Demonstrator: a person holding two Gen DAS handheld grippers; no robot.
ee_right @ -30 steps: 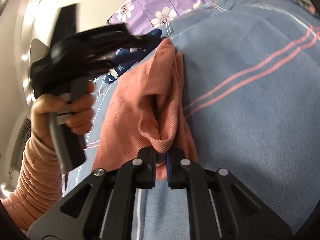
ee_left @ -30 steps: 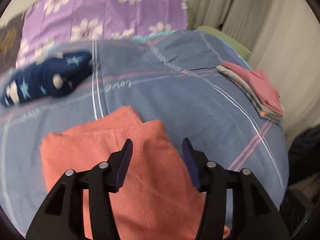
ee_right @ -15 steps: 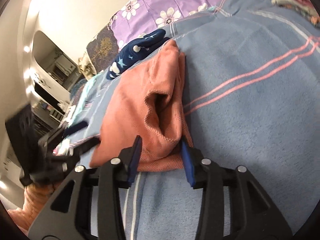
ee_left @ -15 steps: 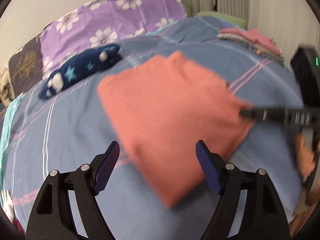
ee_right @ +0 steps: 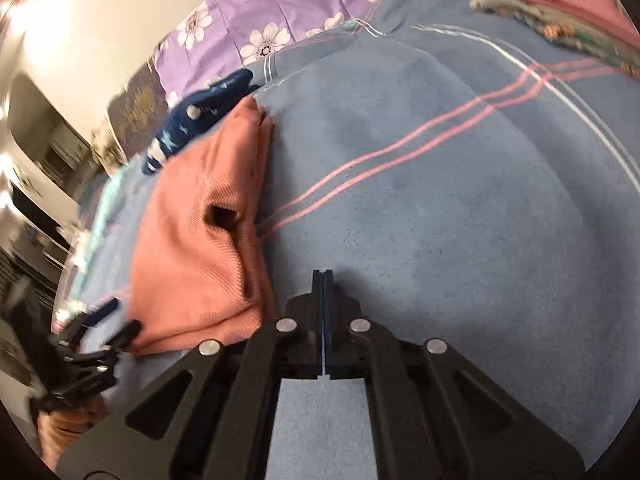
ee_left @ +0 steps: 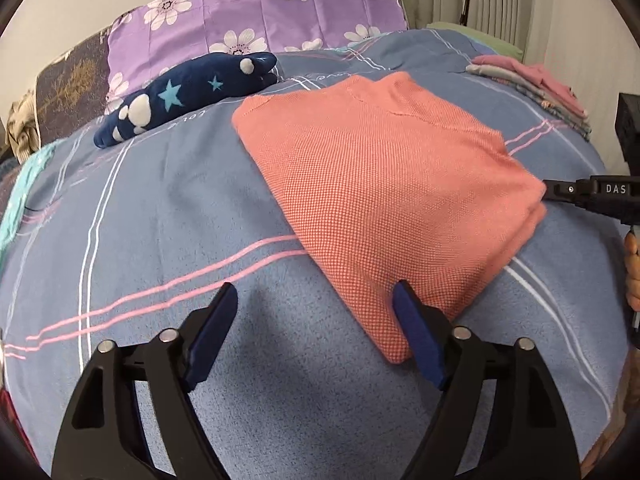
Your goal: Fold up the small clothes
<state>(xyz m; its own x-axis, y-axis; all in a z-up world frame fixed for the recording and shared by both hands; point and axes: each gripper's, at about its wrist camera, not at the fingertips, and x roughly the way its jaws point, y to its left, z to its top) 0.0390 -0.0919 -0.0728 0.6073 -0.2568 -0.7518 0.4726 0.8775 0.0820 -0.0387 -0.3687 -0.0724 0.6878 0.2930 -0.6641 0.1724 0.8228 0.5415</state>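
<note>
A folded salmon-orange knit garment [ee_left: 384, 184] lies flat on the blue plaid bedspread [ee_left: 160, 208]. My left gripper [ee_left: 316, 308] is open and empty just in front of the garment's near corner, its right finger against the corner's edge. In the right wrist view the same garment [ee_right: 200, 232] lies to the left. My right gripper [ee_right: 322, 276] is shut and empty over bare bedspread [ee_right: 440, 200], beside the garment's right edge. The right gripper's tip also shows at the right edge of the left wrist view [ee_left: 560, 190].
A navy star-patterned plush [ee_left: 184, 96] lies behind the garment, near a purple flowered pillow [ee_left: 256, 12]. A stack of folded pink and grey clothes [ee_left: 532, 80] sits at the bed's far right, also in the right wrist view [ee_right: 560, 8].
My right gripper let go of the garment's edge, pulled off to the right and shut empty. My left gripper opened wide and drew back to the garment's near corner.
</note>
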